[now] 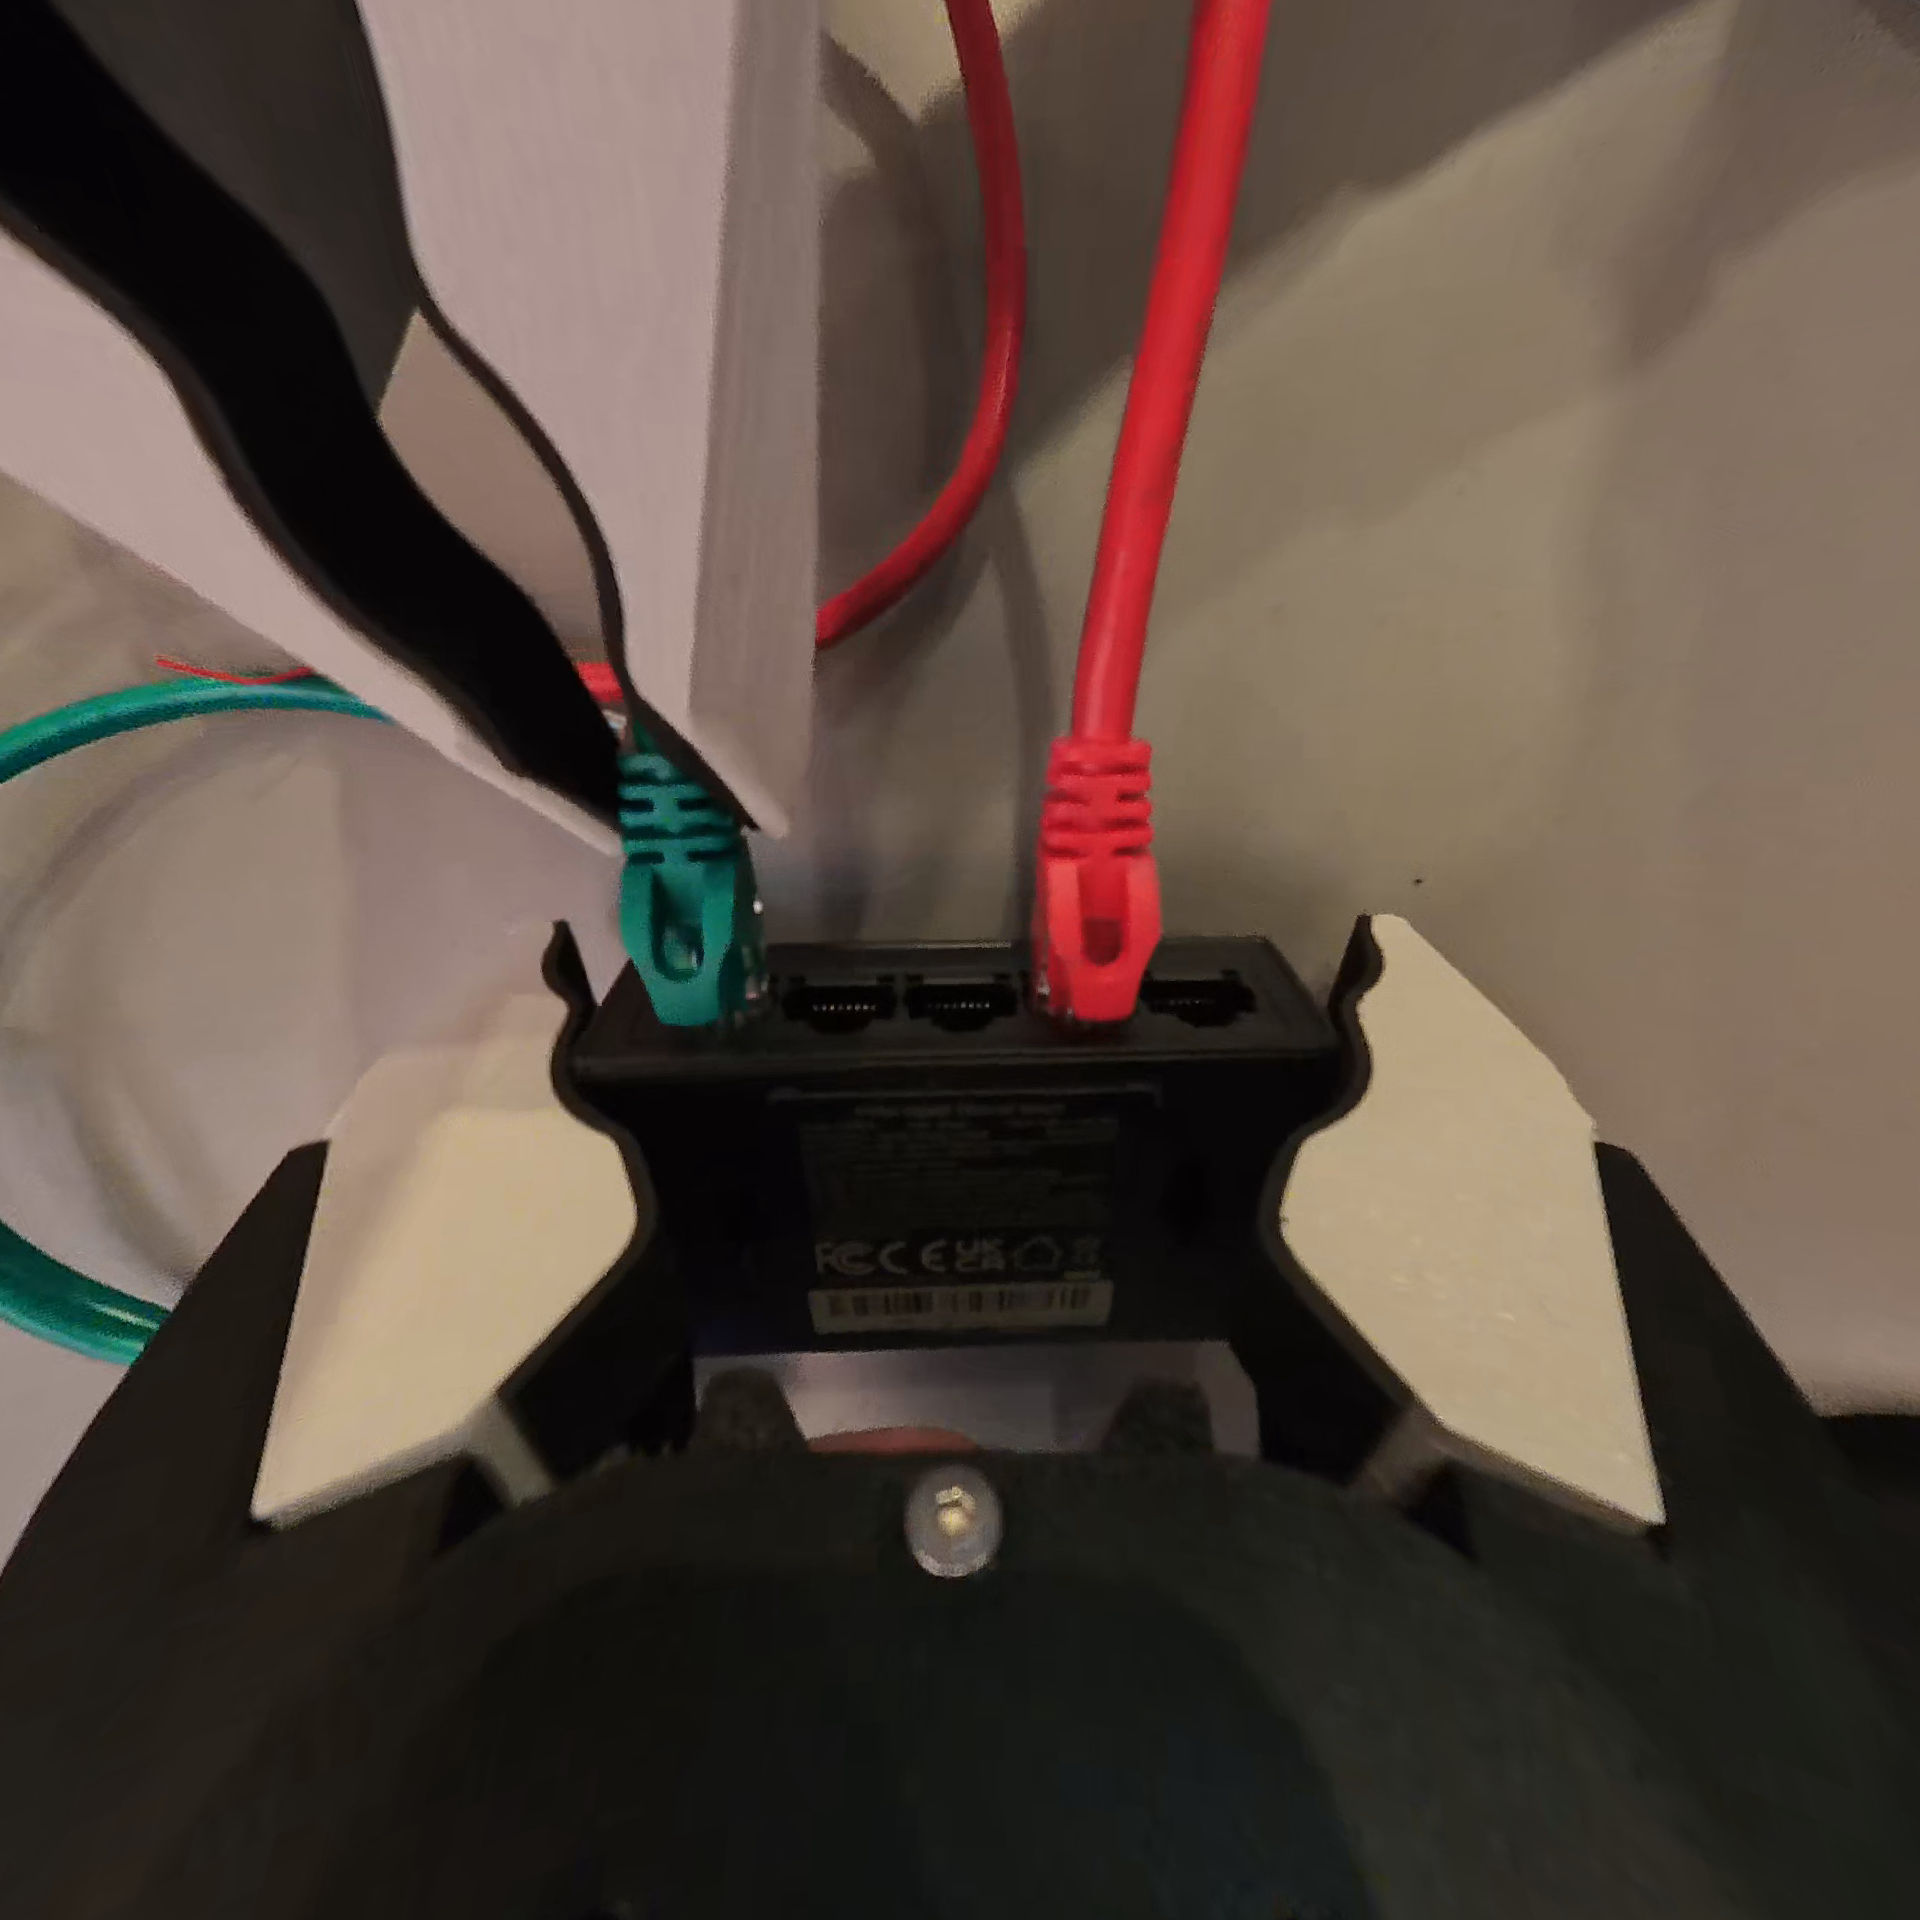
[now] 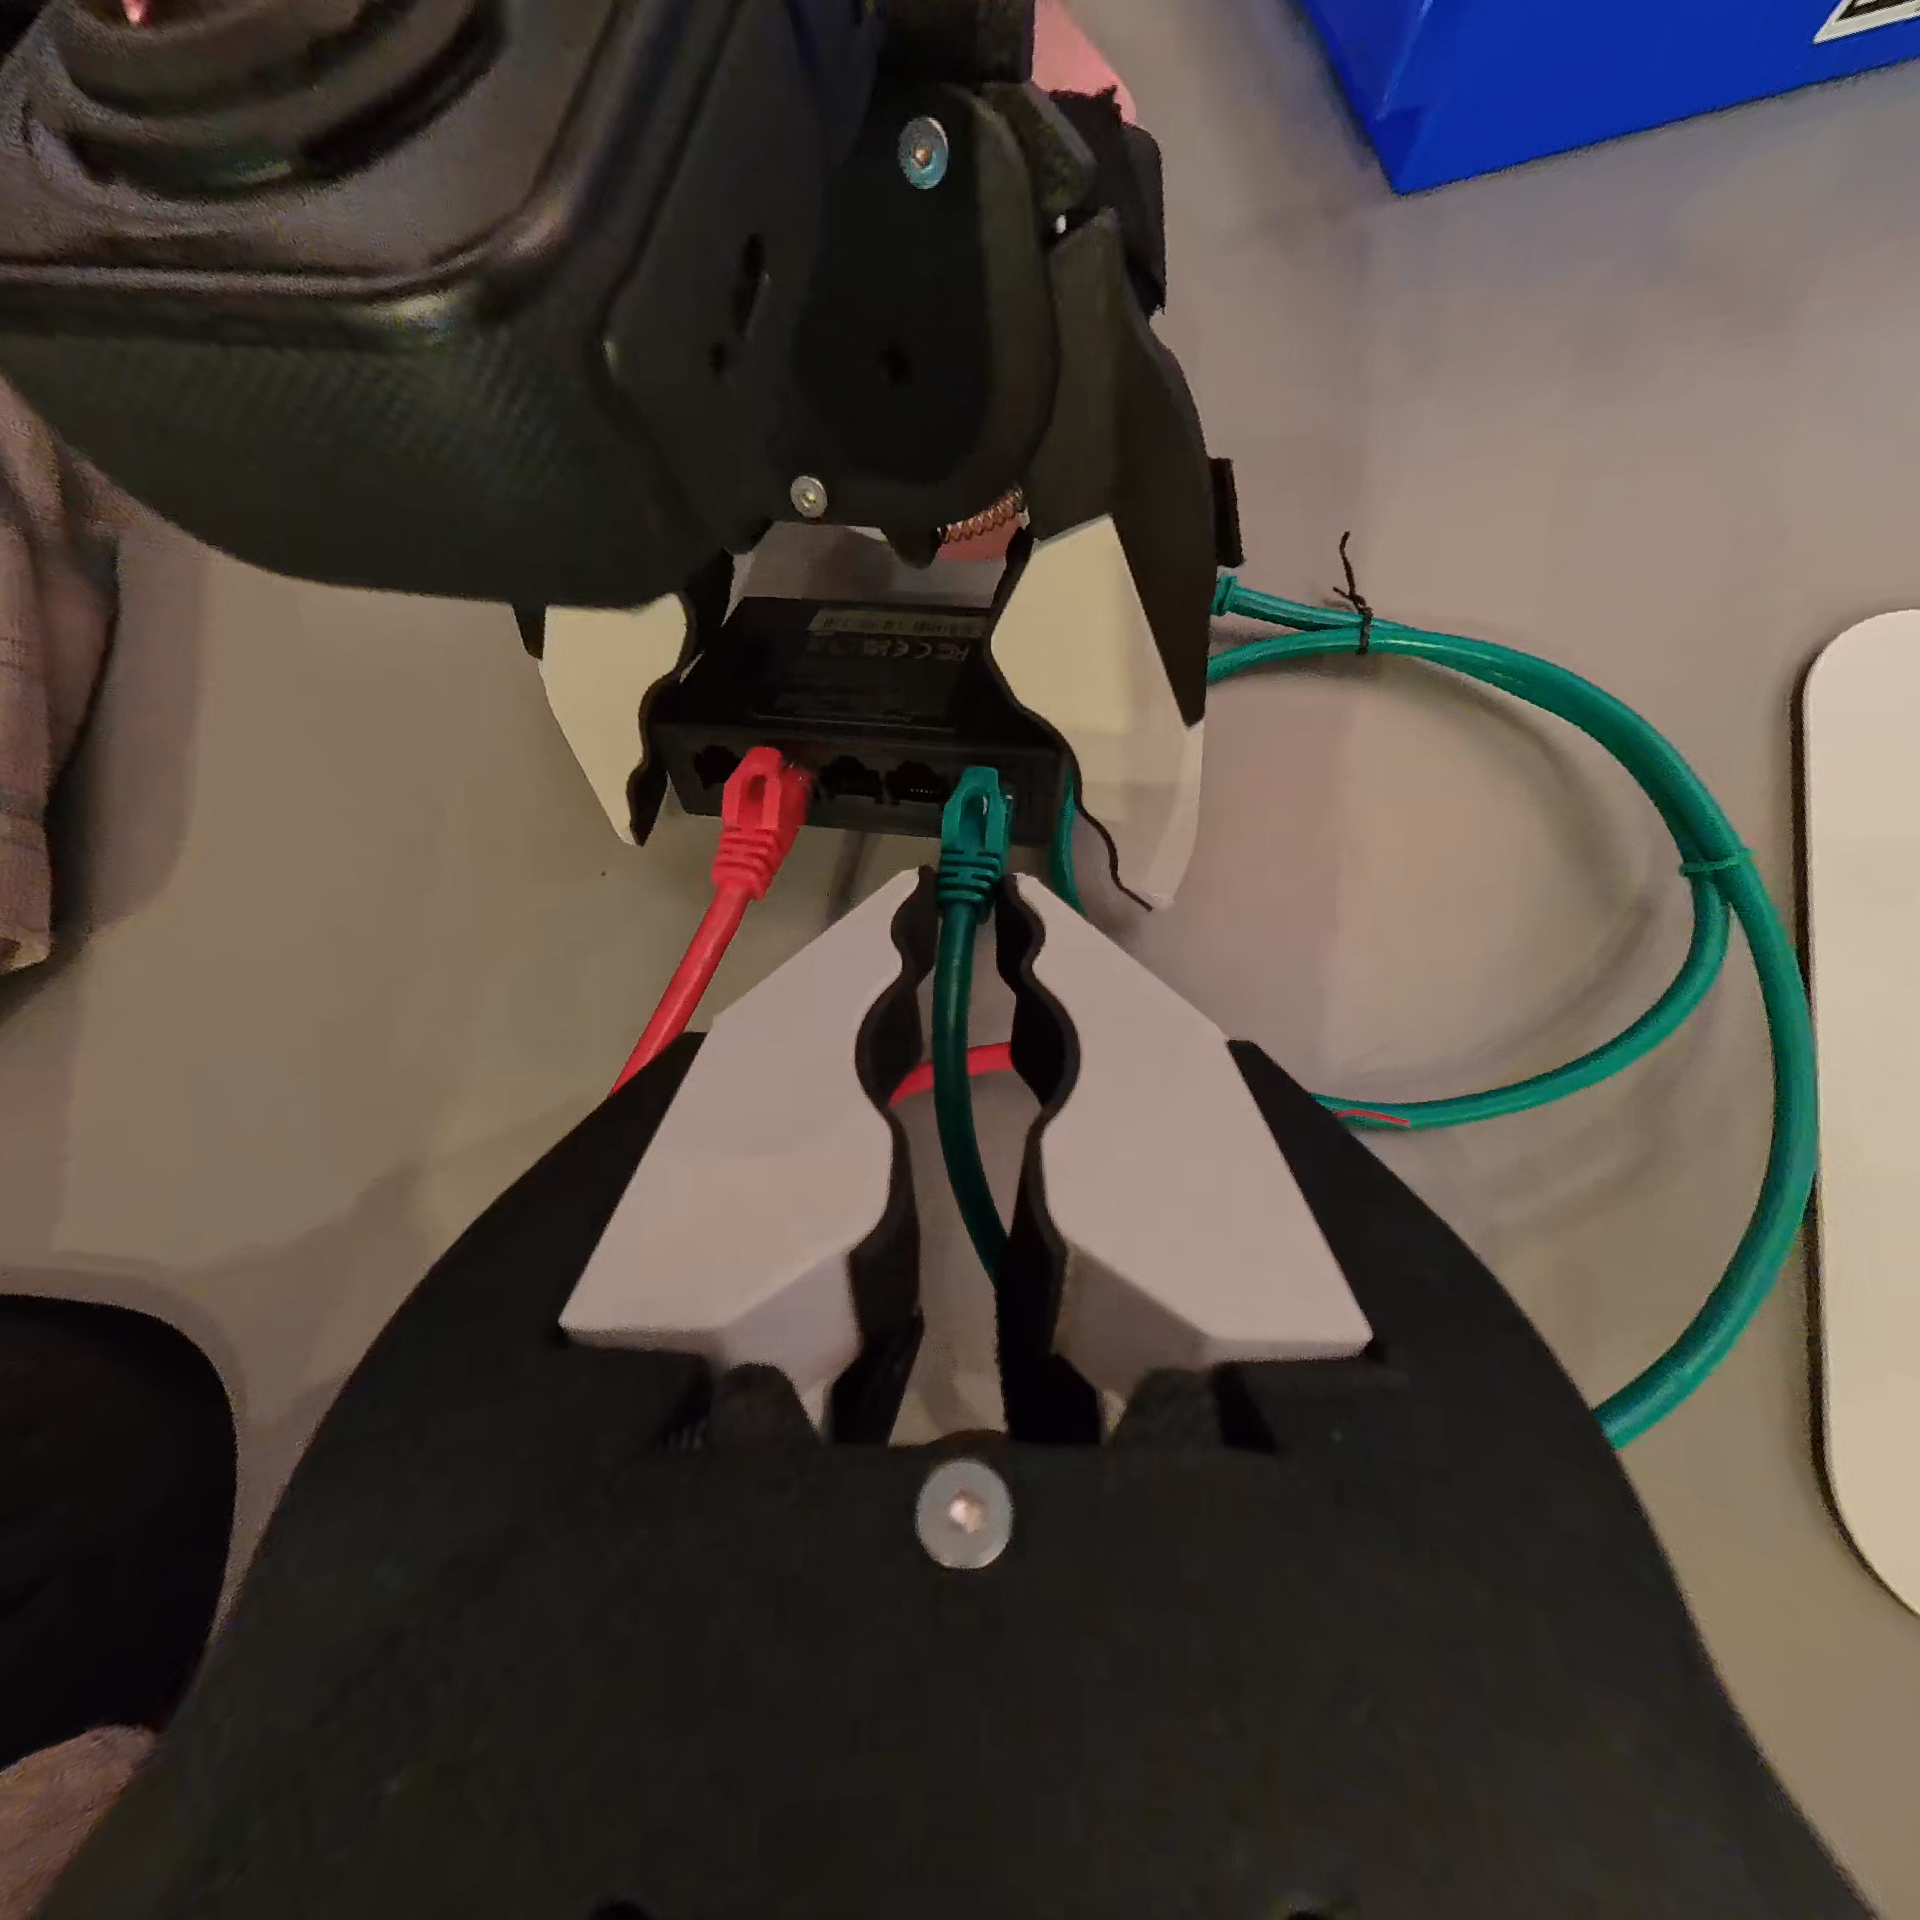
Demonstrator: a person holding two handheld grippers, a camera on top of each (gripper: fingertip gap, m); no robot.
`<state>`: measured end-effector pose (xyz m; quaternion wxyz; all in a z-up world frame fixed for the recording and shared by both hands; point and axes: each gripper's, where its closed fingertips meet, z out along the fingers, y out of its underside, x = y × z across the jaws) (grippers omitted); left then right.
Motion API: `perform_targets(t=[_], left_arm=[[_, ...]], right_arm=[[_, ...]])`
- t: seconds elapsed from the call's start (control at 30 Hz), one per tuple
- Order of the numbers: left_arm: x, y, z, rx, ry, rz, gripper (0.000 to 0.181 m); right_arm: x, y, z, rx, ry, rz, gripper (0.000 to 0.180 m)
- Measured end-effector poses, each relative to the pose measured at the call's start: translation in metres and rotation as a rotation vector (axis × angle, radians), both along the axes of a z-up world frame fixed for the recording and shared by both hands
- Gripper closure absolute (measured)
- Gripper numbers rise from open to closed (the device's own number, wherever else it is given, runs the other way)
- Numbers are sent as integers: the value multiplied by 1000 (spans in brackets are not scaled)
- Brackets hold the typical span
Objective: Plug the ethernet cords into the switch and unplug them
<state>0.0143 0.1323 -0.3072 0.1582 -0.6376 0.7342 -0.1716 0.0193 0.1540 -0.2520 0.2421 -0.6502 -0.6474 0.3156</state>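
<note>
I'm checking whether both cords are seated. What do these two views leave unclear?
- Green plug: seating depth, left wrist view; motion blur, the right gripper covers its boot.
- Red plug: latch too small, right wrist view.
- Switch rear: behind the left gripper.
- Red cord: far end cut off at the top edge.

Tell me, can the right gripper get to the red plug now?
Probably not yet: the right gripper is shut on the green cord. The red plug sits uncovered in the switch beside it.
</note>
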Motion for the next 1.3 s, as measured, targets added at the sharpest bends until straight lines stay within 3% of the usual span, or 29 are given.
perform_targets(t=[0.23, 0.57, 0.77, 0.93, 1.13, 1.3], left_arm=[[2, 9, 3, 42, -2, 19, 53], [-2, -1, 16, -91, 41, -23, 54], [-8, -9, 27, -183, 63, -50, 54], [-11, -10, 34, -201, 70, -75, 54], [-10, -21, 50, -238, 61, -156, 54], [-9, -31, 69, -264, 55, -221, 54]], right_arm=[[3, 5, 4, -26, 37, -48, 171], [4, 5, 14, 58, 67, -27, 170], [11, 4, 31, 184, 116, -23, 151], [24, -2, 44, 368, 94, -1, 146], [31, -10, 70, 737, 6, 73, 145], [35, -25, 109, 869, 25, 85, 145]])
